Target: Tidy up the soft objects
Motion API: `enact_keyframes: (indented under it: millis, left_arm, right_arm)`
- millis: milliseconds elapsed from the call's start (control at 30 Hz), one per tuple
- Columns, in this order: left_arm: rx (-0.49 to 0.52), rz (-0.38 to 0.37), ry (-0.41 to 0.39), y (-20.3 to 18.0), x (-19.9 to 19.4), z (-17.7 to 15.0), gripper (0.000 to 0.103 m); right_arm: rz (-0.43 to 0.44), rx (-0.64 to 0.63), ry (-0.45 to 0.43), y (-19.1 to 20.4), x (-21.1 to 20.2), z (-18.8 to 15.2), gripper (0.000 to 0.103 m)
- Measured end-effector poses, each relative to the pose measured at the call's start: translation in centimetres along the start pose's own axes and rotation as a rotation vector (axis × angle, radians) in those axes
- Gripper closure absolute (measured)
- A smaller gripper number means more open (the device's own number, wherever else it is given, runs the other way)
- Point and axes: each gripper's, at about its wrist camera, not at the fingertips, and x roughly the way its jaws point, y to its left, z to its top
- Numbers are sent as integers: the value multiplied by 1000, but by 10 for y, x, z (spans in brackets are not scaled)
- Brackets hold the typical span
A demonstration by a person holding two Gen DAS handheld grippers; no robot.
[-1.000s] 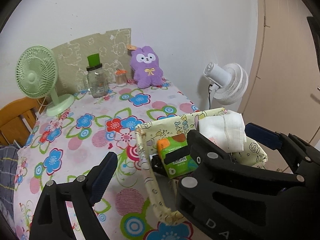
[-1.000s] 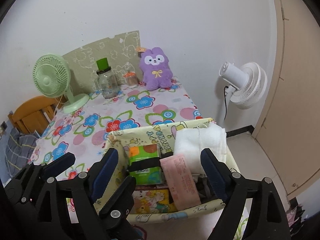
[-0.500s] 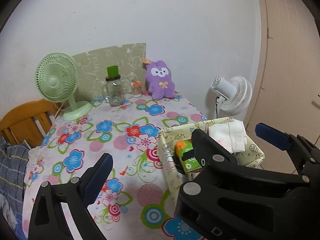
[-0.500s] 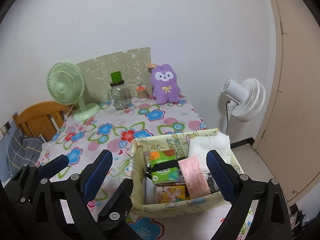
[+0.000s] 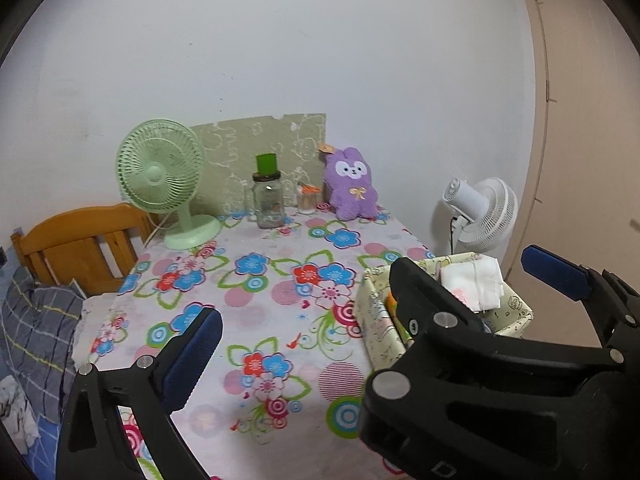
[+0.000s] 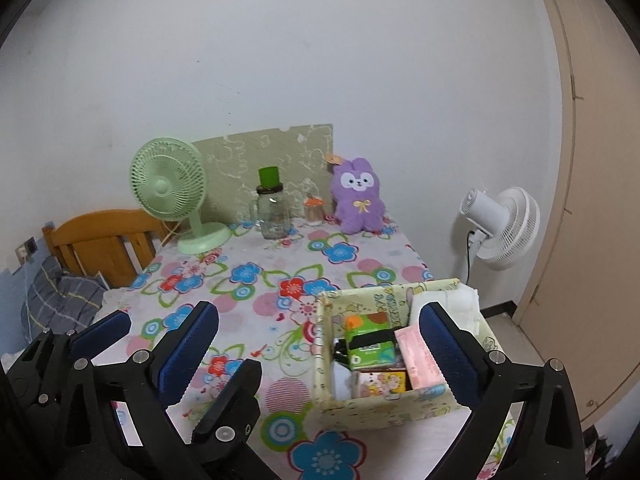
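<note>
A pale yellow fabric basket [image 6: 380, 412] stands at the near right of the flowered table [image 6: 256, 256]. It holds a green tissue pack [image 6: 368, 346], a pink pack [image 6: 416, 356], a cartoon-printed pack [image 6: 380, 382] and a folded white cloth [image 6: 460, 304]. A purple plush rabbit [image 6: 358, 196] sits upright at the far edge against the wall. My right gripper [image 6: 318, 312] hangs short of the basket, jaws opening, nothing between them. My left gripper [image 5: 308, 320] is just left of it, jaws opening and empty. Its right finger is hidden behind the right gripper's black finger [image 5: 420, 300]. The basket [image 5: 376, 320] shows partly there.
At the back stand a green desk fan [image 5: 160, 168], a glass jar with a green lid [image 5: 268, 200] and a small orange-capped jar [image 5: 308, 200]. A white fan [image 5: 484, 212] stands beyond the table's right edge. A wooden headboard [image 5: 80, 240] and plaid bedding [image 5: 36, 320] lie to the left.
Both grippers have drawn back and up from the basket, which now looks smaller and farther. Their jaws stand wider than before. The basket and its contents stay put.
</note>
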Motion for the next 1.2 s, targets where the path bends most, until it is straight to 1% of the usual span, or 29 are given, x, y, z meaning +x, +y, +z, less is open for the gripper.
enact_keyframes:
  millis: [333,633,933,1200]
  left_arm:
    - [-38,67,-49,28,-26,-3,0]
    - [-77,115,-75,45,-41,-9,0]
    - [-103,137,-79,55,-47,-13,0]
    - [-105,140,-82,56,-47,-14,0]
  right_arm:
    - [35,-7,-46,19,-23,1,1]
    - [45,-20,-71,29,-37,-1,0]
    - [52,-24,-75,30,-41,-4,0]
    - [47,-25,-78,29,-43,-4,0]
